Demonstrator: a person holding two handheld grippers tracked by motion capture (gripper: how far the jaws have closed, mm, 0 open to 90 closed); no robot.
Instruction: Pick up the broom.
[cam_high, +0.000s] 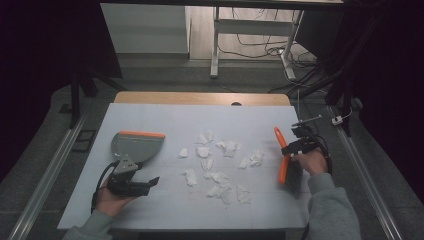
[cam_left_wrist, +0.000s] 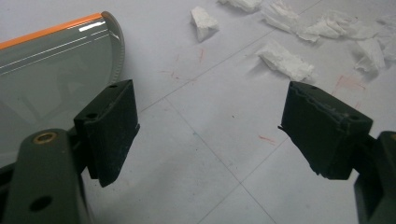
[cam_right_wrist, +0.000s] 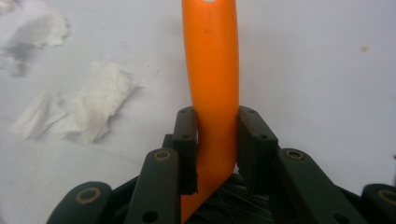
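A hand brush with an orange handle (cam_high: 283, 161) and dark bristles (cam_high: 294, 179) is at the right side of the white table top (cam_high: 165, 212). My right gripper (cam_high: 291, 149) is shut on that handle; in the right gripper view the orange handle (cam_right_wrist: 212, 79) runs up between the two jaws of the right gripper (cam_right_wrist: 215, 137), with the bristles (cam_right_wrist: 233, 205) below. A grey dustpan with an orange edge (cam_high: 137, 144) lies at the left. Just in front of the dustpan my left gripper (cam_high: 142, 176) is open and empty. The left gripper (cam_left_wrist: 217, 126) has bare table between its jaws, with the dustpan (cam_left_wrist: 51, 79) to the left. Several torn white paper scraps (cam_high: 215, 160) litter the middle.
The table's wooden far edge (cam_high: 200, 98) shows behind the white sheet. Metal rails (cam_high: 47, 175) run along both sides on the floor. A white desk frame (cam_high: 215, 45) and loose cables (cam_high: 310, 65) lie beyond the table. More paper scraps (cam_left_wrist: 285, 60) lie ahead of the left gripper.
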